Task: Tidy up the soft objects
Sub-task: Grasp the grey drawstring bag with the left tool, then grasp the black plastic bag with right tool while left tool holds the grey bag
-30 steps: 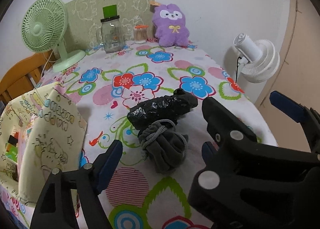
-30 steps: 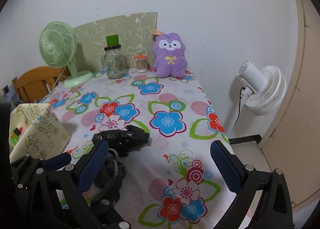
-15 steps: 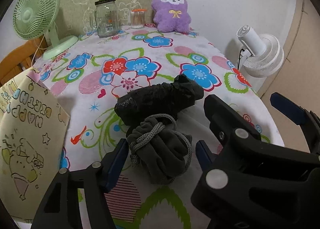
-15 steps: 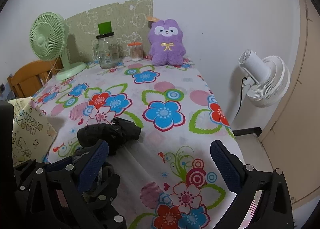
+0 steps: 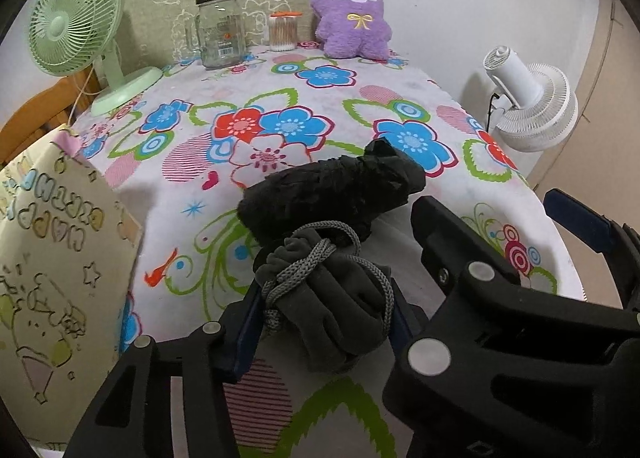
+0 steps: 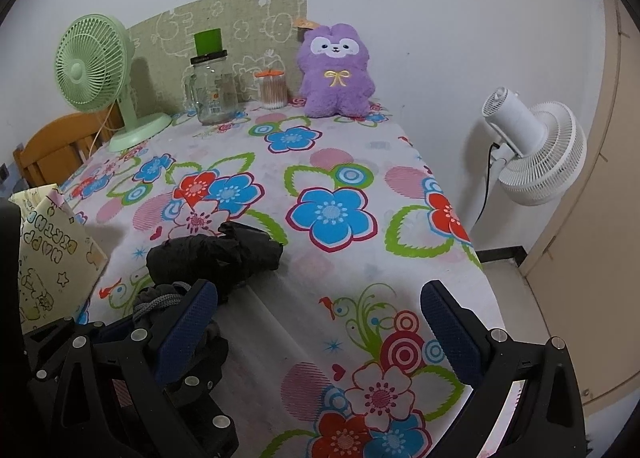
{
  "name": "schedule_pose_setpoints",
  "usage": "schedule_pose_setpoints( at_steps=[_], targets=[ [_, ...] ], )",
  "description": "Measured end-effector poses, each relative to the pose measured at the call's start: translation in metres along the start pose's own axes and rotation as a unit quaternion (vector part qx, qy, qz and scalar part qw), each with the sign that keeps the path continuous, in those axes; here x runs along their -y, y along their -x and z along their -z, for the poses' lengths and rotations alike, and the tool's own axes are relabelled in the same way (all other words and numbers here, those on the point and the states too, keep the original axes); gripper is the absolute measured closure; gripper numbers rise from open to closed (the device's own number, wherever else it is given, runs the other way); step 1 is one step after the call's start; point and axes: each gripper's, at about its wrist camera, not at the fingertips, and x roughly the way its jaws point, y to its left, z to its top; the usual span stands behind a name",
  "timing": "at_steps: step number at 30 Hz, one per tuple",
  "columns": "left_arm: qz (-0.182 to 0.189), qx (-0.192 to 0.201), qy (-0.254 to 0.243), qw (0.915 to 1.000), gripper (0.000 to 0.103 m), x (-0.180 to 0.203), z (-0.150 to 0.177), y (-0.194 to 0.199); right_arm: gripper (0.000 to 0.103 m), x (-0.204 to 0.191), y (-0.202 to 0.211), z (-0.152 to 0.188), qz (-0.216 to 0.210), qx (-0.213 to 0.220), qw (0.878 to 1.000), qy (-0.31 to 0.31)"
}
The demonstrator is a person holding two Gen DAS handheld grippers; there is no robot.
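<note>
Left gripper (image 5: pixel 322 322): blue pads pressed against both sides of the grey drawstring pouch (image 5: pixel 332 298), clamped on it.
Right gripper (image 6: pixel 320 322): fingers spread wide, nothing between them, above the flowered tablecloth (image 6: pixel 340 161) just right of the pouch.
Grey drawstring pouch: soft fabric, braided cord looped round its neck; sits at the near end of the tablecloth, within the left gripper's grasp.
Black bundle (image 5: pixel 332 193): crumpled dark soft item, lies directly behind the pouch and touches it.
Gift bag (image 5: pixel 52 258): cream paper, cartoon print and lettering, stands left of the pouch at the table edge.
Purple plush (image 5: pixel 352 17): upright, well beyond the pouch, at the far end against the wall.
Cotton swab jar (image 5: pixel 283 31): orange lid, just left of the plush.
Glass jar (image 5: pixel 220 33): clear, with handle and dark lid, left of the swab jar.
Green fan (image 5: pixel 80 37): far left beyond the pouch, on the tablecloth.
White fan (image 5: pixel 528 105): off the table, to the pouch's far right.
</note>
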Motion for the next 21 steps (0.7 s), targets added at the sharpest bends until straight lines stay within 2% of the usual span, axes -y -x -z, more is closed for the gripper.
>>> schedule_pose_setpoints(
  at_steps=[4, 9, 21],
  targets=[
    [-0.007, 0.008, -0.001, 0.9999, 0.047, -0.002, 0.003, 0.008, 0.000, -0.005, 0.004, 0.000, -0.006, 0.002, 1.000, 0.008],
    [-0.012, 0.012, 0.002, 0.9999, 0.047, -0.007, 0.004, 0.017, 0.000, -0.011, 0.007, 0.000, -0.030, -0.018, 0.999, 0.007],
    [-0.033, 0.026, 0.014, 0.9990, 0.048, -0.021, 0.009, 0.032, 0.000, -0.028, 0.024, -0.002, -0.026, 0.007, 0.999, 0.024]
  ],
)
